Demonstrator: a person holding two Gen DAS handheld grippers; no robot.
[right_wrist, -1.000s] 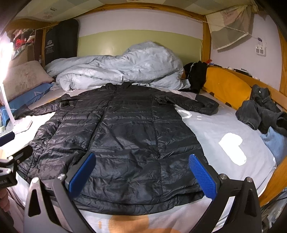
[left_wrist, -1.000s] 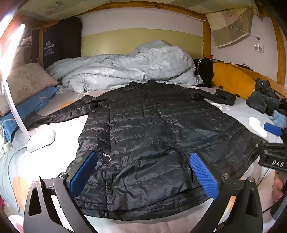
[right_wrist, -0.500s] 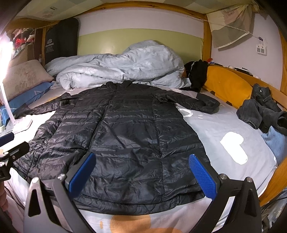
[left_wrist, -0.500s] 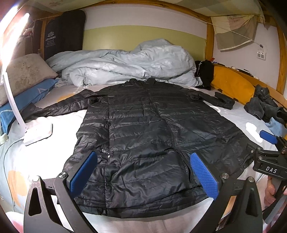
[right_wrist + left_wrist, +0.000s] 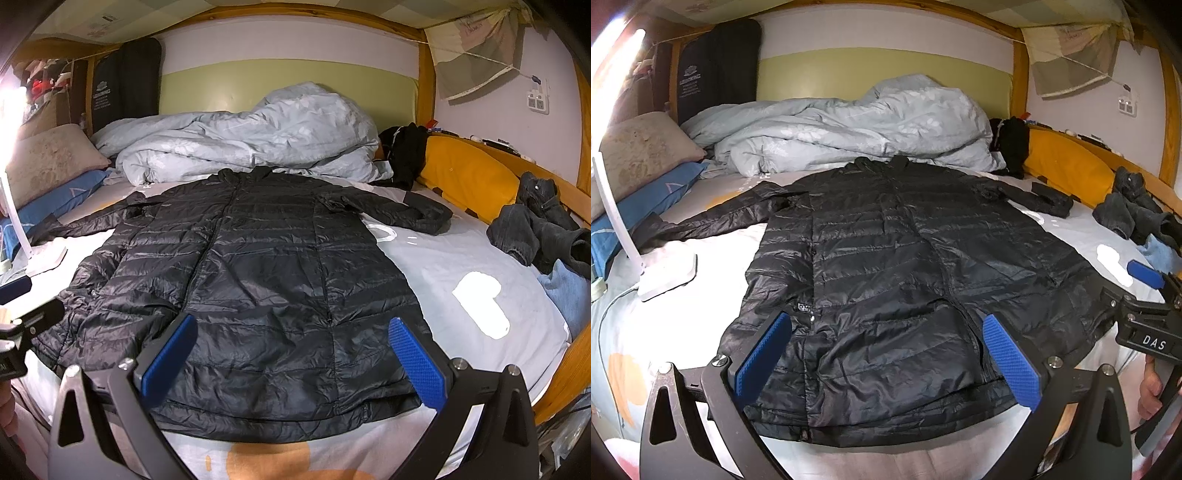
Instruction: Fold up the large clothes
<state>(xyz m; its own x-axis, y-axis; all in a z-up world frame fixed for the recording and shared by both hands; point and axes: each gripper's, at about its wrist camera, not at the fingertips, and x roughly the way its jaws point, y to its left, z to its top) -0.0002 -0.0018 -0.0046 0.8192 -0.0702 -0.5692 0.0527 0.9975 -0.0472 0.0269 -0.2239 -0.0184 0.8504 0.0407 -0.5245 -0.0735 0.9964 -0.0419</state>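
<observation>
My left claw [image 5: 886, 356] hangs over the near hem of the coat, its blue pads [image 5: 762, 360] spread wide with nothing between them. My right claw [image 5: 291, 354] does the same further along the hem, fingers well apart and gripping nothing. In the left wrist view the right claw also shows at the right edge, with a hand [image 5: 1150, 387] on its handle.

Beneath both lies the black quilted coat [image 5: 905, 266], spread flat and face up on the bed [image 5: 461, 258], its hem towards me and its collar away. The front is closed down the middle. One sleeve [image 5: 713, 218] stretches out to the left across the sheet; the other sleeve [image 5: 399, 210] angles off to the right, its cuff folded back on itself.

Left of the coat, a white lamp [image 5: 665, 273] stands with its base on the sheet, just beside the left sleeve. To the right, well apart from the coat, a heap of dark clothes [image 5: 535, 229] lies against the wooden bed rail, with a yellow cushion [image 5: 469, 173] behind it.

Beyond the collar a rumpled pale blue duvet [image 5: 251, 144] is piled at the head of the bed, touching the collar end of the coat. A pillow [image 5: 642, 147] leans at far left.
</observation>
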